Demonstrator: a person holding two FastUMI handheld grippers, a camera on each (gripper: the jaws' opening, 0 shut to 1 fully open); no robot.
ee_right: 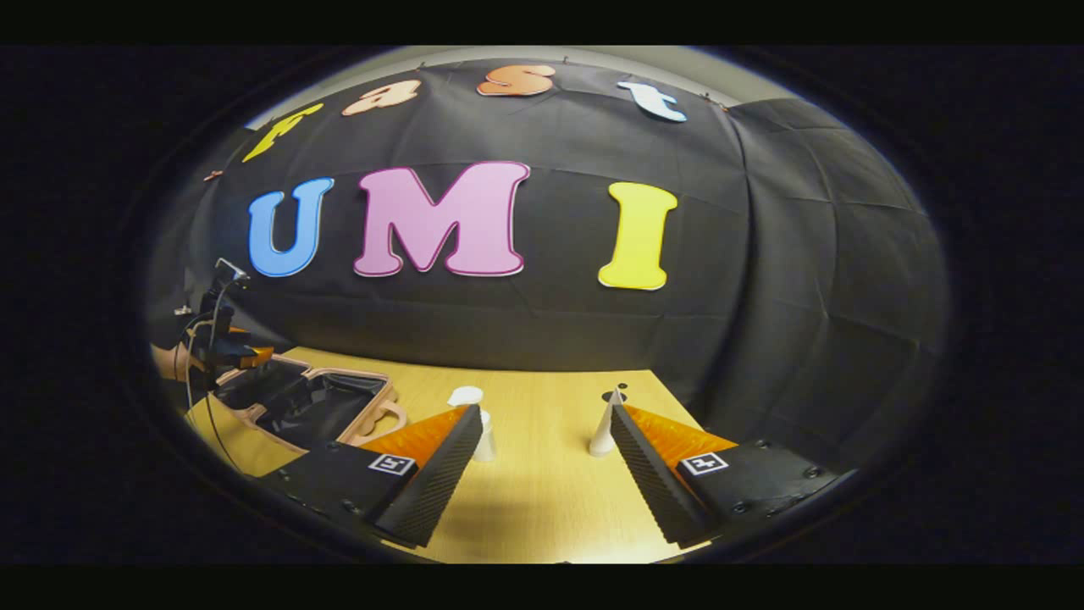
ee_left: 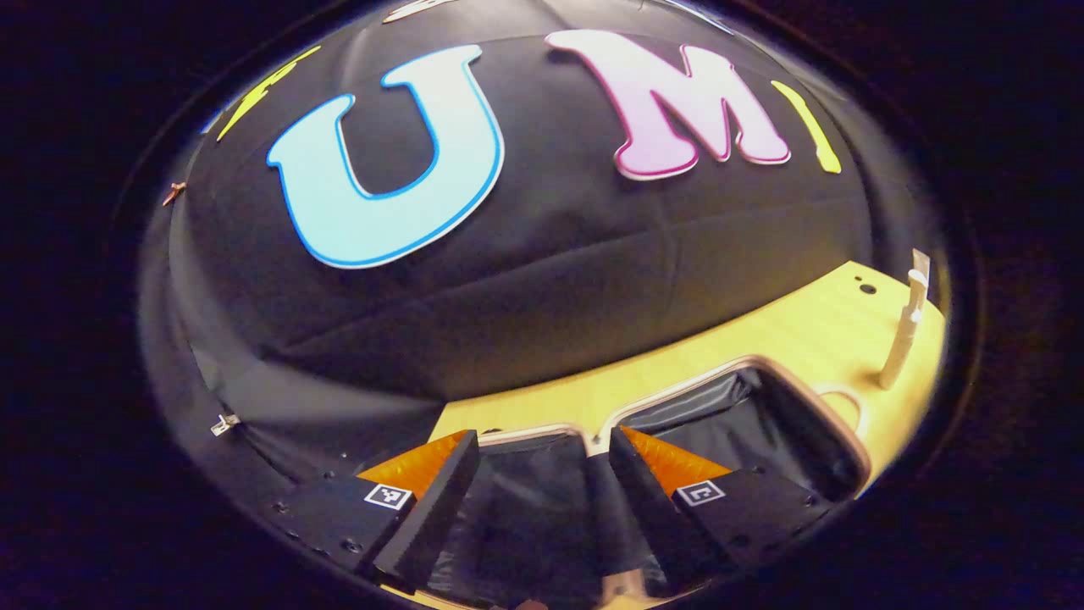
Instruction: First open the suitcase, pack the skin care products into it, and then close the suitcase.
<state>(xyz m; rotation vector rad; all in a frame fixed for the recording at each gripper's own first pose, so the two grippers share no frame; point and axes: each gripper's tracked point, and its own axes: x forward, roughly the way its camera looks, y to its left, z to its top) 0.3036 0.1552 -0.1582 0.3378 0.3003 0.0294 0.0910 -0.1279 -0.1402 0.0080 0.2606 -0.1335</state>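
Suitcase point(ee_left: 788, 424) open just below the spread, empty left hand-held gripper point(ee_left: 542, 474); right hand-held gripper point(ee_right: 546, 474) likewise released.

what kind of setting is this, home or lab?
Likely a staged recording booth, not a home: black cloth wall behind a bare wooden table, with just an open suitcase and two small white skincare bottles laid out.

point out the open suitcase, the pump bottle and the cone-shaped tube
suitcase point(ee_right: 301, 407), right gripper view, on its dark lining
pump bottle point(ee_right: 483, 440), right gripper view, on its body below the pump head
cone-shaped tube point(ee_right: 604, 436), right gripper view, on its lower half
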